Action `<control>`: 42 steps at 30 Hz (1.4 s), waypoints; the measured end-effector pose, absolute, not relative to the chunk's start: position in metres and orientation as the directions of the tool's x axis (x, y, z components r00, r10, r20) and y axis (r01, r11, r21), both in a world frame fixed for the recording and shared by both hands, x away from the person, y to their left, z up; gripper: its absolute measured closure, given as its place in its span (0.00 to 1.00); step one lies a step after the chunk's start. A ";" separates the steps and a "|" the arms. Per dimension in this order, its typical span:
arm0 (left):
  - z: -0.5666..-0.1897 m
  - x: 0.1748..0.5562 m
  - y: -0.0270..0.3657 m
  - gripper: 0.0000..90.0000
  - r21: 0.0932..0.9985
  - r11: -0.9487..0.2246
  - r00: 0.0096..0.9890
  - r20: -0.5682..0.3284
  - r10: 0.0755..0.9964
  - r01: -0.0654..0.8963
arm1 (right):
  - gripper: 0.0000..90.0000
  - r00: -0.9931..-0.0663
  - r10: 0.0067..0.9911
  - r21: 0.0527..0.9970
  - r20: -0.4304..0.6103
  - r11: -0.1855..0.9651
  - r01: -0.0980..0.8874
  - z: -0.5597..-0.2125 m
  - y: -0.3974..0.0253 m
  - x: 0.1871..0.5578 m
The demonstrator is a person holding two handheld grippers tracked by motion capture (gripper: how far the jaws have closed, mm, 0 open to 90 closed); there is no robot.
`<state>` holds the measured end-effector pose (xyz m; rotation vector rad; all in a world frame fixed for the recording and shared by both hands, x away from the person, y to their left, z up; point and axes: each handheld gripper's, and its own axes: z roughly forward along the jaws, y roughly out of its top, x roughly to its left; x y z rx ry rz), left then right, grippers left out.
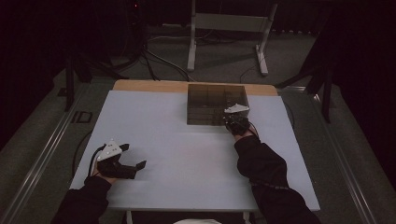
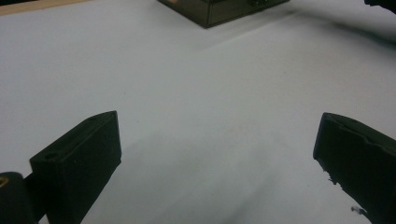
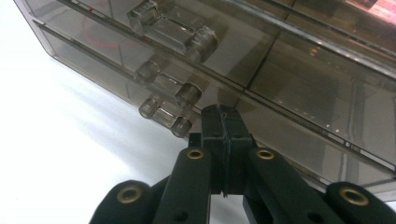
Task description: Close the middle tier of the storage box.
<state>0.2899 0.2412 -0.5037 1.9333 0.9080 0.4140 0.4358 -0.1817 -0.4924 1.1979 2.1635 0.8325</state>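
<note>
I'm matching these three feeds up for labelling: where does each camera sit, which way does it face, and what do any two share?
High view: above the person's side, looking forward and down on the white table; forearms, left gripper, right gripper.
Left gripper view: on the left gripper, jaws wide apart, facing across the table.
Right gripper view: on the right gripper, jaws together, facing the drawer handles.
Shared: the smoky drawer box.

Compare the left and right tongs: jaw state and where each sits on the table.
The left tongs have jaws spread wide with nothing between them; the right tongs have jaws pressed together. The left tongs sit near the table's front-left corner, far from the clear drawer box; the right tongs are at the box's front, beside its drawer handles. Both are black, hand-held and trail a cable.
</note>
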 end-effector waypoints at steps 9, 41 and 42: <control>-0.504 0.290 0.242 0.03 0.855 -0.294 0.669 -0.081 0.739 0.427 | 1.00 -0.471 0.869 0.723 -0.153 0.424 0.546 -0.490 -0.182 0.430; -0.504 0.291 0.240 0.03 0.856 -0.295 0.673 -0.082 0.735 0.426 | 0.13 -0.571 0.821 0.720 0.010 0.391 0.574 -0.481 -0.173 0.409; -0.504 0.291 0.240 0.03 0.855 -0.296 0.673 -0.081 0.735 0.426 | 0.11 -0.572 0.820 0.718 0.013 0.391 0.576 -0.481 -0.172 0.409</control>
